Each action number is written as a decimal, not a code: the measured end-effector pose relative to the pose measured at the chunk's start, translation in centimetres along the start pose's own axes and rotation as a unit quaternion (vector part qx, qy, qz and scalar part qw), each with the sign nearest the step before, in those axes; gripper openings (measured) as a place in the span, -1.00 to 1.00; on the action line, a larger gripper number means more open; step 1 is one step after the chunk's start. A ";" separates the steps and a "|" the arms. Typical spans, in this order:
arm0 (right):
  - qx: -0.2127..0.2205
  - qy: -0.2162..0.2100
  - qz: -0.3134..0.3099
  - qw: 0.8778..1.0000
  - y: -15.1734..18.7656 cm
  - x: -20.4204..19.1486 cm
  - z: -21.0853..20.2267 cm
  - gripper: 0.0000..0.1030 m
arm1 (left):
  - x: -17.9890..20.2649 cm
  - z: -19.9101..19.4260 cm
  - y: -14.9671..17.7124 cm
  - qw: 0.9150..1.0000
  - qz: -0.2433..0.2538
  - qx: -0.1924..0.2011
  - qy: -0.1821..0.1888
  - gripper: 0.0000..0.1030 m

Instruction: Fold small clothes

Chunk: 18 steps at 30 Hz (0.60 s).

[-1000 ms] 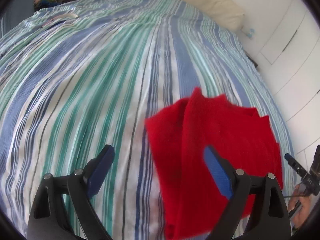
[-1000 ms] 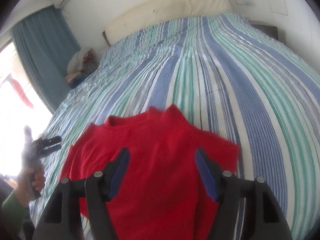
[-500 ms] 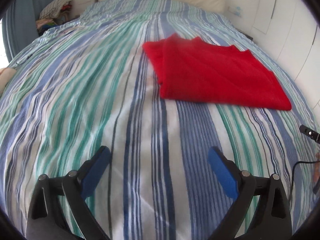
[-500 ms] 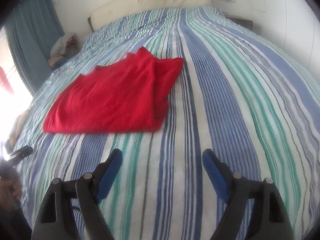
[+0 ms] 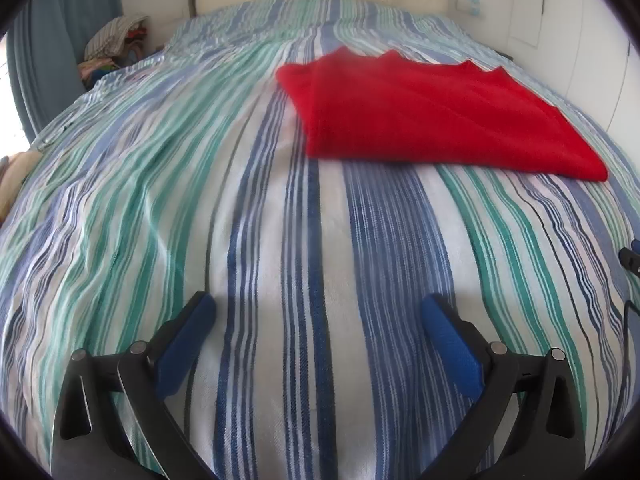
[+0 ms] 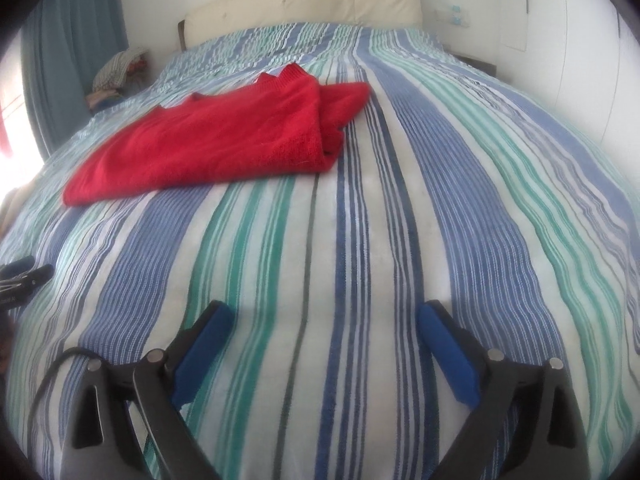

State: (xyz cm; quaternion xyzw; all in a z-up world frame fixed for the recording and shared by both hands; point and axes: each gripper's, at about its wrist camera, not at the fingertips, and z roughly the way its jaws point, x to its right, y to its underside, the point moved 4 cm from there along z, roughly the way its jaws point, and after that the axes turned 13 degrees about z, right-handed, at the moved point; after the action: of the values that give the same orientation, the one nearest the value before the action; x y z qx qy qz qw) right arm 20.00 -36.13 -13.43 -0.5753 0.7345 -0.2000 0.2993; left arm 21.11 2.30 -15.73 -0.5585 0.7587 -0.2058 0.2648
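Garment: a red sweater (image 5: 436,120) is seen folded flat on the striped bedspread (image 5: 280,260), upper right of the left wrist view, upper left of the right wrist view.
Progress: the folding is judged done or nearly so; no unfolded clothes can be made out on the bed.
Left gripper (image 5: 318,326): jaws have just been spreading wide, nothing between them; angled down over bare bedspread, well apart from the sweater.
Right gripper (image 6: 324,332): jaws likewise just opened wide, empty, tilted down.
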 end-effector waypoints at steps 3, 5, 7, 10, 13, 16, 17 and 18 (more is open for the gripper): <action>-0.001 -0.003 0.002 1.000 0.1 -0.1 0.1 0.86 | 0.1 0.0 0.1 1.000 0.000 -0.001 0.001 0.99; -0.001 -0.002 0.002 1.000 0.2 -0.1 0.1 0.86 | 0.1 0.1 0.1 1.000 -0.001 -0.001 0.001 0.99; -0.001 0.000 0.000 1.000 0.2 0.0 0.1 0.87 | 0.1 0.0 0.1 1.000 -0.001 -0.001 0.001 0.99; -0.002 0.003 -0.002 1.000 0.1 -0.3 0.4 0.87 | 0.1 0.1 0.1 1.000 -0.001 -0.001 0.001 0.99; -0.002 0.003 -0.002 1.000 0.1 -0.3 0.4 0.88 | 0.1 0.0 0.1 1.000 -0.001 -0.001 0.001 0.99; -0.002 0.003 -0.003 1.000 0.1 -0.3 0.4 0.89 | 0.1 0.0 0.1 1.000 -0.001 -0.001 0.001 0.99; -0.002 0.003 -0.003 1.000 0.2 -0.3 0.3 0.89 | 0.1 0.1 0.1 1.000 -0.001 -0.001 0.001 0.99; -0.001 0.003 -0.002 1.000 0.2 -0.3 0.4 0.90 | 0.1 0.0 0.1 1.000 -0.001 -0.001 0.001 0.99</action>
State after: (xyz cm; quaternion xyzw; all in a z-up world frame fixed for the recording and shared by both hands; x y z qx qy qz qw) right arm 20.17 -35.81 -13.73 -0.5768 0.7343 -0.2013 0.2959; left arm 21.06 2.21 -15.83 -0.5591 0.7587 -0.2061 0.2632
